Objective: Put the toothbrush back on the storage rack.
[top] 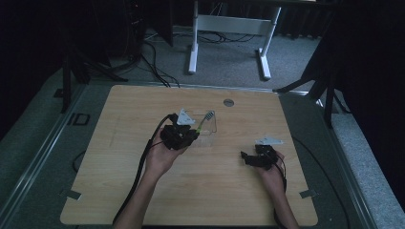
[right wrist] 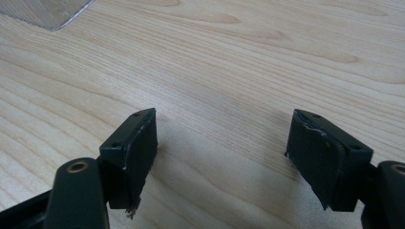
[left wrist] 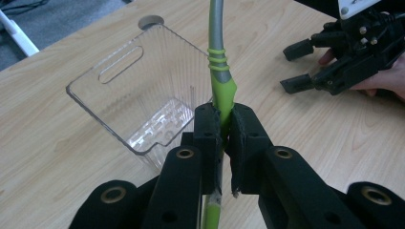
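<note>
A green and grey toothbrush (left wrist: 220,81) is pinched by its handle between the pads of my left gripper (left wrist: 223,125), which is shut on it. The brush (top: 206,118) points up over a clear plastic bin (left wrist: 138,90) that stands on the wooden table (top: 215,191); its head is out of the left gripper view. In the high view my left gripper (top: 190,134) sits at the bin's (top: 206,128) near left edge. My right gripper (right wrist: 222,143) rests to the right, low over bare wood, jaws wide apart with nothing between them; it also appears as the right gripper (top: 248,158) in the high view.
A round grey grommet (top: 229,102) sits in the table near its far edge. Beyond the table stand a white desk frame (top: 229,28) and loose cables (top: 153,62) on a grey floor. Dark stands flank the table.
</note>
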Demonstrator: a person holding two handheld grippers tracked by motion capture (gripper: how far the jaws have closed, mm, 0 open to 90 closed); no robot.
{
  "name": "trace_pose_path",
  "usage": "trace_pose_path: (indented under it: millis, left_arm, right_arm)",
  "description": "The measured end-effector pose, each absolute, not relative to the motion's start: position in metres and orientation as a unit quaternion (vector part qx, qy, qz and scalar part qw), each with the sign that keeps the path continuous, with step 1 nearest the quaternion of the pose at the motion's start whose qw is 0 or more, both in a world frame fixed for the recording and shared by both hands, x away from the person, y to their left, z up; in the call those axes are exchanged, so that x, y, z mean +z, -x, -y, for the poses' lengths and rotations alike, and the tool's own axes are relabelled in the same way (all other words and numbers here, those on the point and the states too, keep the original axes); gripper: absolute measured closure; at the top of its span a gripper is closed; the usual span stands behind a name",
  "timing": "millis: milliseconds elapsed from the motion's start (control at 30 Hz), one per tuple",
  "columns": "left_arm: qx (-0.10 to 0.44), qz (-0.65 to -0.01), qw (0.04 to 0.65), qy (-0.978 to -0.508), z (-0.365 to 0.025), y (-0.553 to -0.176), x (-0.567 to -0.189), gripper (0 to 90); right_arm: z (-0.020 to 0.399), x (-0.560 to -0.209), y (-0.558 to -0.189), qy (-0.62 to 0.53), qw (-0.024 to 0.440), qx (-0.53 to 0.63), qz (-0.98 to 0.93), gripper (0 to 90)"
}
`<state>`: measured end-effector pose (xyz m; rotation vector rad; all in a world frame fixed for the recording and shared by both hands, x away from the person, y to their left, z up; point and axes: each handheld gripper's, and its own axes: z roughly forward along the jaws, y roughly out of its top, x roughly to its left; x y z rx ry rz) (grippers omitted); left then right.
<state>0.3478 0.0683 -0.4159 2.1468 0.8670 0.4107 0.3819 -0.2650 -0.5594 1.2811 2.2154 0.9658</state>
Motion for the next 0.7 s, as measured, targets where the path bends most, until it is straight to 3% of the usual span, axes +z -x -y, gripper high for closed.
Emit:
trace_pose_path:
  millis: [700]
  left_arm:
    - [0.157, -0.355, 0.422, -0.819, -0.0714, -0.3533, -0.4177, 82.3]
  right_arm:
    - [0.2649, -0.5594, -0.3819, -0.459, 0.202, 0.346, -0.793, 25.7]
